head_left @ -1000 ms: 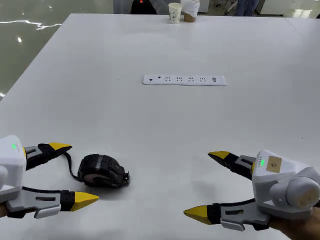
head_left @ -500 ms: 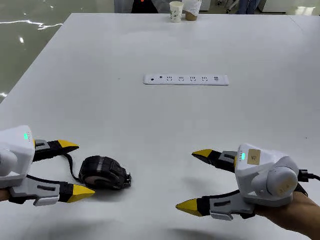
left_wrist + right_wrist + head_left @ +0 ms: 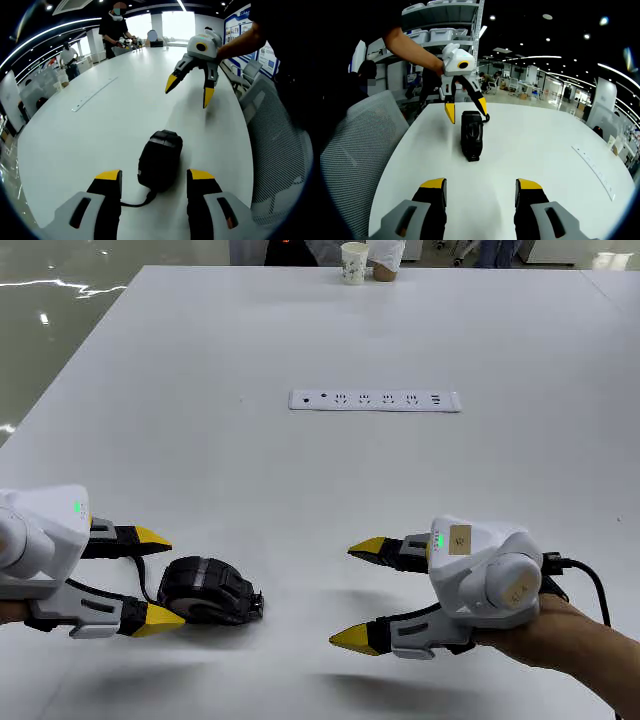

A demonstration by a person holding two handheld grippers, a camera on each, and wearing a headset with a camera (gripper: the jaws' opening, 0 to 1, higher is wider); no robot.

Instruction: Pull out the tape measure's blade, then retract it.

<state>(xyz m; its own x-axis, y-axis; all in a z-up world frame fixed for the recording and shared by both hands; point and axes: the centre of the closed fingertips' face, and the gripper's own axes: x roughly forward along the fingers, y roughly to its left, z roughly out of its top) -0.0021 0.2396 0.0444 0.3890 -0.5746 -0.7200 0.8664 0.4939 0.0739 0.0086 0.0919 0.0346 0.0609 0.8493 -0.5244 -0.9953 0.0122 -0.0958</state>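
Since a second ago the tape measure (image 3: 205,590) has kept its place near the front left of the white table (image 3: 300,470). Your left gripper (image 3: 170,578) has come forward, and its jaws are spread wide on either side of the case's near end. The case is black and rounded, it lies on its side, and a black strap loops from its rear. Your right gripper (image 3: 343,595) has moved closer from the right. Its jaws are wide apart and hold nothing, and they point at the case. Farther off lie a white power strip (image 3: 375,400) and paper cups (image 3: 352,264).
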